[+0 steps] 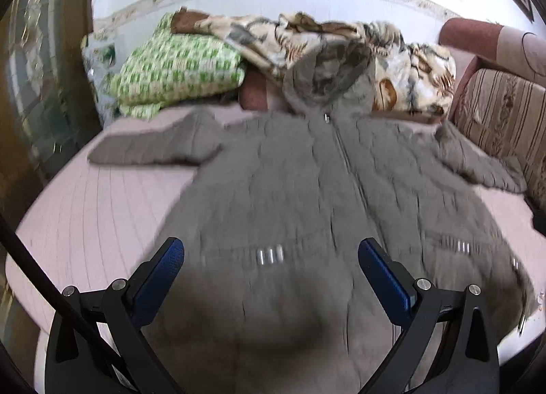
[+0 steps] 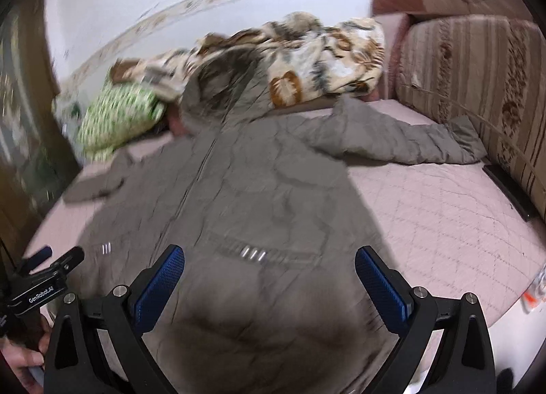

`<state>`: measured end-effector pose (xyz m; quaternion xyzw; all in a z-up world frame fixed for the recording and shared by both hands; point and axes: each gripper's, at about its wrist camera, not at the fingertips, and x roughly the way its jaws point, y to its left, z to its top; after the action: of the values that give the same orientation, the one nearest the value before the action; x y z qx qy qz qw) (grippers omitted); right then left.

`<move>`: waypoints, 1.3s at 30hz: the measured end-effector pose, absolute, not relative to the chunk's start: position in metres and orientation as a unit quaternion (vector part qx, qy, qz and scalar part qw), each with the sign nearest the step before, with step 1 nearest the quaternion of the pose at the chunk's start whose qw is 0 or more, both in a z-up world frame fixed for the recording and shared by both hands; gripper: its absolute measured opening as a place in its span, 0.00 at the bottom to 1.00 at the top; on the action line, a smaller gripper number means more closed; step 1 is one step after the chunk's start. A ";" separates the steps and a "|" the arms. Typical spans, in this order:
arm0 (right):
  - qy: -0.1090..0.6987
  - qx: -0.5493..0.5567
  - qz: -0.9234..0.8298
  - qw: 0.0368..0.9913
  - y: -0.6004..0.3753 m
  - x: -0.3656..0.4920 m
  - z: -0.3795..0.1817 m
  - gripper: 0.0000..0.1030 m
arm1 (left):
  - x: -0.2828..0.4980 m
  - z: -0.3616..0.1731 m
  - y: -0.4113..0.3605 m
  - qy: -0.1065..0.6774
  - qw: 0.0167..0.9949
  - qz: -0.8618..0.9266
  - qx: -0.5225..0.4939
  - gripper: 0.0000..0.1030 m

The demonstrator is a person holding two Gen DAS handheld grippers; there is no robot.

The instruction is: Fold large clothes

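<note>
A grey quilted hooded coat (image 1: 307, 189) lies spread front-up on a bed with a pale pink quilted cover (image 1: 95, 209), its zip closed up the middle. The hood (image 1: 327, 76) points toward the far wall and rests against a heap of bedding. Both sleeves are out to the sides: one sleeve (image 1: 153, 148) lies flat toward the left edge of the bed, the other sleeve (image 2: 402, 141) reaches toward a striped sofa cushion (image 2: 477, 87) standing beside the bed.

The left claw (image 1: 271, 254) hovers over the lower front of the coat, its 2 blue-padded fingers (image 1: 163, 274) wide apart and holding nothing. A pocket flap with 3 metal snaps (image 1: 271, 254) shows between them. The right claw (image 2: 269, 261) hangs over the coat's other lower half in the same state — spread wide, nothing gripped. From its camera the left claw appears at the lower left, above the coat's hem area.

At the head of the bed sit a green-and-white checked pillow (image 1: 177, 66) and a beige leaf-print blanket (image 1: 409, 76), the blanket partly under the hood. Both views are motion-blurred — the coat's hem is in shadow near the lenses, and whether either claw touches the fabric cannot be judged.
</note>
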<state>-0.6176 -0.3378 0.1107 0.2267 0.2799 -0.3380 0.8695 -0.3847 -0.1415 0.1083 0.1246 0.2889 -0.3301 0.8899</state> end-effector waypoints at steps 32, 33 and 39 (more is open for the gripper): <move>0.112 0.524 -0.552 0.639 -0.712 -0.745 0.041 0.56 | -0.329 0.093 -0.246 0.287 0.871 -0.366 0.157 0.99; 0.111 0.524 -0.558 0.634 -0.716 -0.746 0.036 0.56 | -0.328 0.092 -0.246 0.288 0.870 -0.367 0.157 0.99; 0.101 0.526 -0.568 0.625 -0.737 -0.754 0.010 0.56 | -0.328 0.089 -0.248 0.294 0.866 -0.372 0.158 0.99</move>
<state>-0.7544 -0.7374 0.0104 0.5258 0.1012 -0.5683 0.6248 -0.3275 -0.2484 0.0891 0.1581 0.2937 -0.3720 0.8662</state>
